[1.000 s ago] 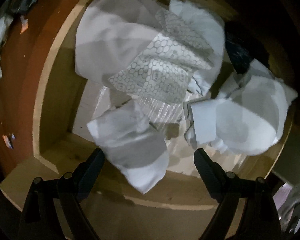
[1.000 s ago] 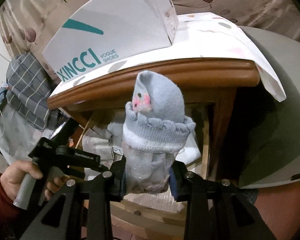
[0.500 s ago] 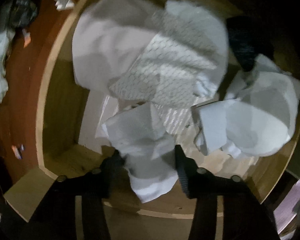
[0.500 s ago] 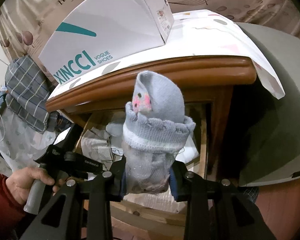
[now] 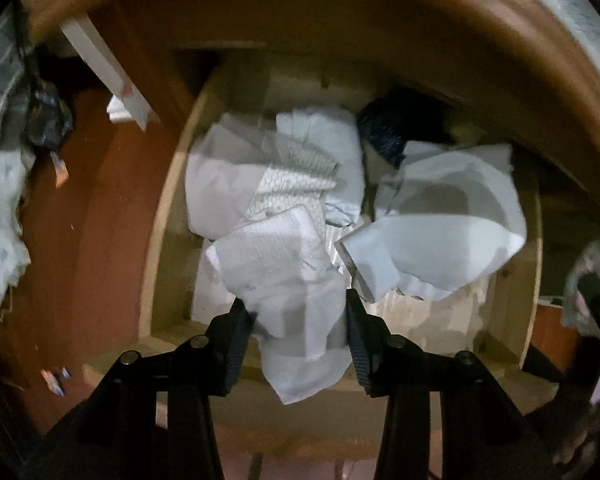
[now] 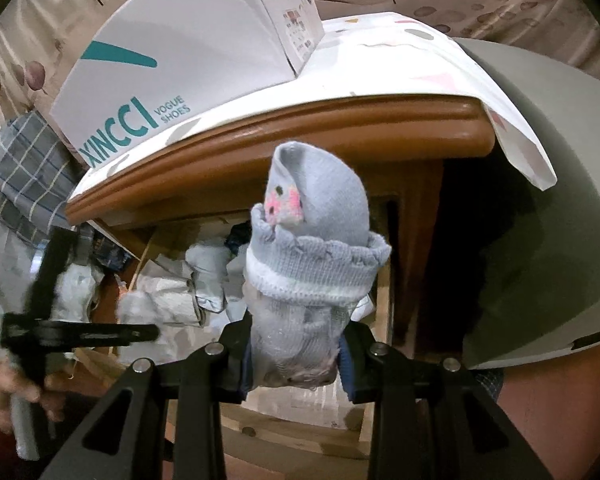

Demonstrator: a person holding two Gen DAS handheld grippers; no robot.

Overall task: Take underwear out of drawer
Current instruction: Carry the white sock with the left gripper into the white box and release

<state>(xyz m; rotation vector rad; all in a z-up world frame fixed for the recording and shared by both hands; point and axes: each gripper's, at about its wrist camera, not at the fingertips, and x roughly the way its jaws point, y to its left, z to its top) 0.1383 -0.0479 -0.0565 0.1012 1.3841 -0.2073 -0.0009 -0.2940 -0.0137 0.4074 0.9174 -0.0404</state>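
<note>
In the left wrist view my left gripper point(image 5: 298, 316) is shut on a white and grey piece of underwear point(image 5: 292, 280), held above the front of the open wooden drawer point(image 5: 156, 240). More white underwear point(image 5: 268, 172) and a second white piece point(image 5: 448, 220) lie in the drawer, with a dark item point(image 5: 388, 132) at the back. In the right wrist view my right gripper point(image 6: 294, 344) is shut on a rolled grey-blue sock point(image 6: 312, 264), held upright in front of the drawer point(image 6: 296, 420). The left gripper also shows in the right wrist view point(image 6: 116, 332), blurred.
The nightstand's brown top edge point(image 6: 284, 148) overhangs the drawer. A white XINCCI shoe box point(image 6: 188, 60) stands on it. Plaid cloth point(image 6: 24, 172) hangs at the left. A grey rounded surface point(image 6: 540, 220) lies to the right. The floor is red-brown point(image 5: 80, 240).
My left gripper closed on the white underwear and lifted it back out of the drawer. The right gripper with the sock has barely moved.
</note>
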